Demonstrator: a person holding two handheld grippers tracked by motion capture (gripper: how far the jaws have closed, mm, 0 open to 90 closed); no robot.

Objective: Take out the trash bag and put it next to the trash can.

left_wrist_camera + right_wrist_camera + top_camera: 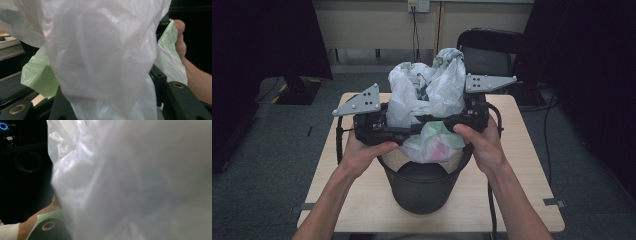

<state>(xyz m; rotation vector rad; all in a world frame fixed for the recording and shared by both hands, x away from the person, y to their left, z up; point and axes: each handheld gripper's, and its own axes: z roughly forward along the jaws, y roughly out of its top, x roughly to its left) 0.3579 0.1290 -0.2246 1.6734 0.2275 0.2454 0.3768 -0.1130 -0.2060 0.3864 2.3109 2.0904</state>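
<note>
High view: left gripper point(404, 134) and right gripper point(443, 120) meet at the neck of a white plastic bag point(428, 90); the film hides their fingers, so their grip cannot be told. The bag stands upright, long axis vertical, bunched top upward, its green-tinted lower part in the mouth of a black bin point(422, 187). The bin rests on a pale wooden worktop point(522, 195) over grey carpet point(272, 150), a black chair point(492, 47) behind. No legible writing.

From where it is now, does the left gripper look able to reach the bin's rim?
Probably not directly: the white plastic bag bulges between the left gripper and the black bin, covering the rim's far side.
</note>
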